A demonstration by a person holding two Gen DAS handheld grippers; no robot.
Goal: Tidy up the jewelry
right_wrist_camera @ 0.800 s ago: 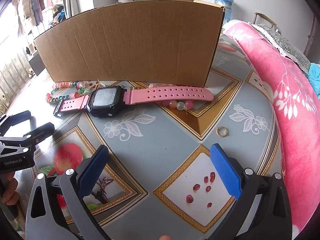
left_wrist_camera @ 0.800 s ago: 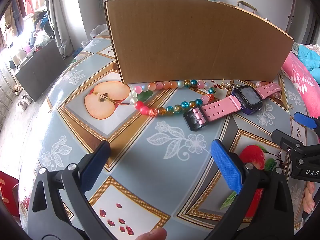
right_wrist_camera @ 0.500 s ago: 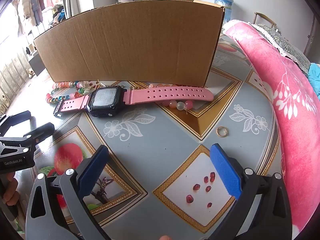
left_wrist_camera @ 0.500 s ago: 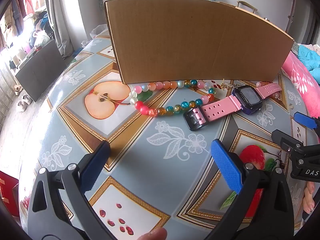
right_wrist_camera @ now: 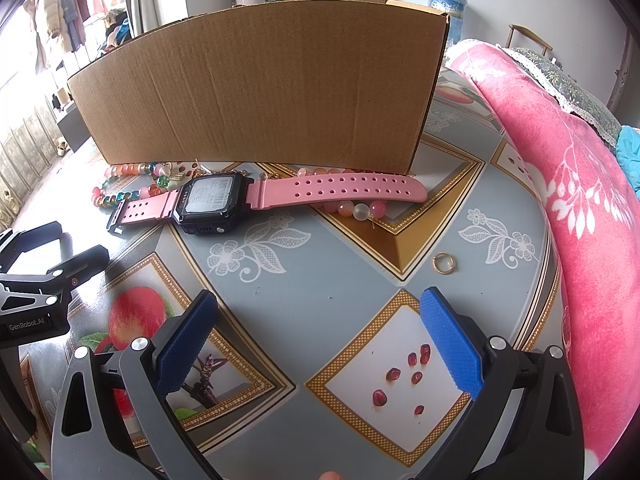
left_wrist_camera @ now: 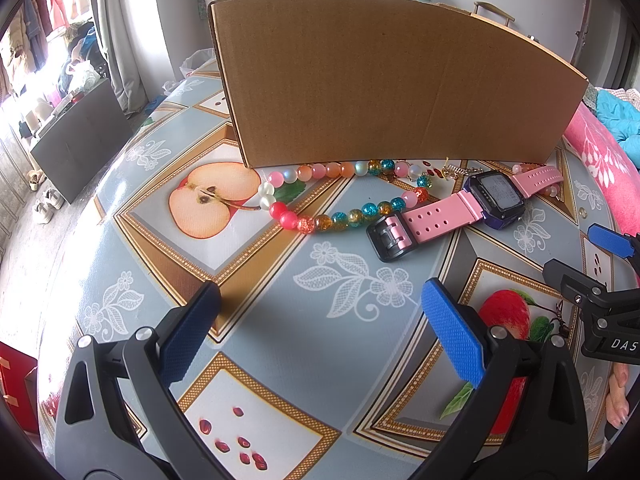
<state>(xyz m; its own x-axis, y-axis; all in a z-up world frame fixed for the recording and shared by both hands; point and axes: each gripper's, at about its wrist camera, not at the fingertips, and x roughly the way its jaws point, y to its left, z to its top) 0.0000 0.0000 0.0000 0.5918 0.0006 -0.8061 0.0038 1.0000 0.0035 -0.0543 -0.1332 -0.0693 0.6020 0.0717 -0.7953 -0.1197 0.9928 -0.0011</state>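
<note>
A pink-strapped watch [left_wrist_camera: 472, 210] [right_wrist_camera: 248, 200] with a dark square face lies flat in front of a tall cardboard box [left_wrist_camera: 380, 84] [right_wrist_camera: 260, 88]. A string of coloured beads [left_wrist_camera: 340, 196] [right_wrist_camera: 132, 188] curls beside it to the left. More pale pink beads [right_wrist_camera: 356, 208] peek out under the strap's right end. A small gold ring [right_wrist_camera: 443, 263] lies alone to the right. My left gripper [left_wrist_camera: 320, 334] hovers open over the cloth, short of the beads. My right gripper [right_wrist_camera: 318, 334] is open too, nearer than the watch and ring. Neither holds anything.
The round table [left_wrist_camera: 280, 292] wears a fruit-patterned oilcloth. A pink blanket [right_wrist_camera: 580, 200] borders its right side. The left gripper's body [right_wrist_camera: 36, 292] shows at the left edge of the right wrist view. A fingertip [right_wrist_camera: 330, 475] shows at the bottom edge.
</note>
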